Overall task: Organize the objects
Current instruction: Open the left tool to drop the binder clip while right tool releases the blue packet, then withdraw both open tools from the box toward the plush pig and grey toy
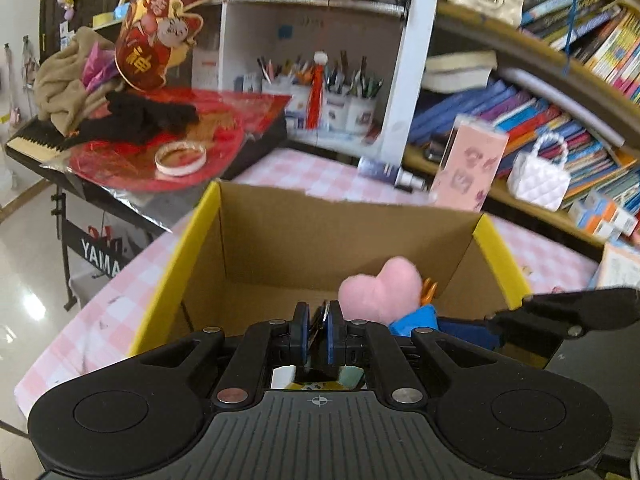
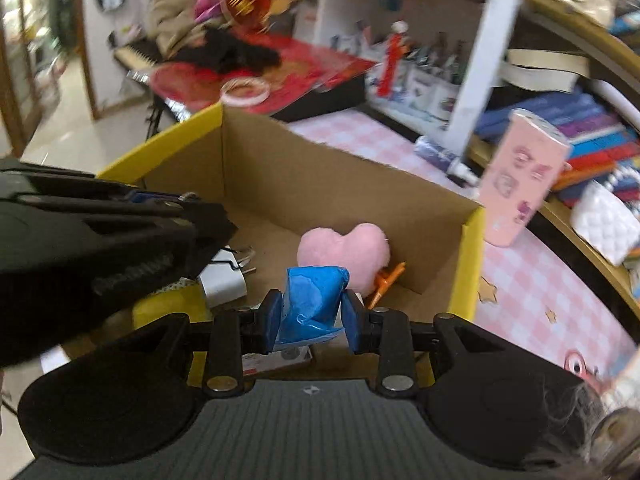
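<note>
Two grippers hang over an open cardboard box [image 2: 340, 184] that stands on the pink checked tabletop [image 2: 532, 292], both tilted down toward its inside. The right gripper [image 2: 311, 314] is clamped on a soft blue packet [image 2: 312, 300], its blue pads pressing the packet from either side, so the packet rides above the box floor, not yet in it. The left gripper [image 1: 319, 326] has its pads drawn almost together on something thin and dark; what that is cannot be told from here. Already lying in the box are a pink plush heart [image 2: 346, 250], an orange pen [image 2: 386, 280] just beside it against the far wall, and a white charger plug [image 2: 224, 276] nearer the left gripper. Holding both loads above the opening suggests the box is the collecting place, and each item looks set to be let go inside it. The heart leaves bare cardboard in front for the packet.
</note>
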`<state>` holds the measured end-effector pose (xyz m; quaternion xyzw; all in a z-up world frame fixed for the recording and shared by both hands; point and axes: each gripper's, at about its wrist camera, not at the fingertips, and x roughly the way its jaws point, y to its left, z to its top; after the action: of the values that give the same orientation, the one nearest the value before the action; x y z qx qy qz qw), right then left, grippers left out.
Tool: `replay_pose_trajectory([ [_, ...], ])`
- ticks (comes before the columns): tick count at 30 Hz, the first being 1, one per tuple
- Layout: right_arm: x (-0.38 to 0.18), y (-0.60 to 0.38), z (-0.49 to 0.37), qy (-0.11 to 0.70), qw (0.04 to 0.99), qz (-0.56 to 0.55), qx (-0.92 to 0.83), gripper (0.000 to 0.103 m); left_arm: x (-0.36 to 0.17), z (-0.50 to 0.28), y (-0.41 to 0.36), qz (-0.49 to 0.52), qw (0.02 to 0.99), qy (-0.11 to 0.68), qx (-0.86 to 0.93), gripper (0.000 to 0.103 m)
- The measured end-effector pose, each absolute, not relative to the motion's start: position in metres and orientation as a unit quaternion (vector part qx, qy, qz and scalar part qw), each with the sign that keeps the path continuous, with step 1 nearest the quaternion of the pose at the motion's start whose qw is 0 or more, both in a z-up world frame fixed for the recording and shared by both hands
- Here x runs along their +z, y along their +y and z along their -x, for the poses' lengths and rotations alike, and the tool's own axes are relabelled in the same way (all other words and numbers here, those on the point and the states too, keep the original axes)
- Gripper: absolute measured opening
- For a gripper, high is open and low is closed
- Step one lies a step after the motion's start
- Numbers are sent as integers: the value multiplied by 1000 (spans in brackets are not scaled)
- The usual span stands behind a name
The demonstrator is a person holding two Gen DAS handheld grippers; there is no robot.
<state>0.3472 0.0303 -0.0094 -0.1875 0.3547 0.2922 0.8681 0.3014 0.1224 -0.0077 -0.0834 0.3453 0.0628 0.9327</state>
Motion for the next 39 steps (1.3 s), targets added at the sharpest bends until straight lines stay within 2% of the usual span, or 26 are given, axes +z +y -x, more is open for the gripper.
replay_pose_trajectory([
  [8, -19, 41, -356, 406, 821, 223, 333, 31, -16, -314, 119, 68, 925, 367, 76, 8],
  [11, -20, 42, -356, 412, 817, 225, 336, 31, -17, -314, 120, 70, 924, 368, 75, 12],
  [13, -20, 43, -357, 412, 817, 224, 336, 32, -15, -312, 119, 71, 926, 362, 78, 23],
  [14, -19, 42, -356, 410, 818, 223, 336, 37, -14, -310, 119, 71, 928, 356, 78, 26],
  [15, -18, 42, -356, 409, 819, 222, 335, 42, -12, -307, 119, 72, 931, 349, 77, 27],
  [18, -16, 41, -355, 399, 826, 219, 333, 46, -2, -300, 116, 63, 937, 334, 77, 28],
  [20, -14, 40, -352, 386, 833, 218, 331, 48, 6, -294, 115, 58, 942, 321, 78, 36],
  [22, -10, 37, -347, 370, 843, 214, 327, 50, 16, -285, 113, 52, 949, 300, 84, 58],
  [30, 19, 9, -311, 301, 890, 154, 305, 50, 56, -232, 104, 32, 973, 207, 97, 83],
  [34, 40, -11, -286, 266, 913, 120, 284, 52, 67, -192, 102, 67, 978, 166, 109, 87],
  [39, 59, -37, -248, 225, 933, 98, 262, 54, 64, -155, 98, 84, 978, 161, 106, 88],
])
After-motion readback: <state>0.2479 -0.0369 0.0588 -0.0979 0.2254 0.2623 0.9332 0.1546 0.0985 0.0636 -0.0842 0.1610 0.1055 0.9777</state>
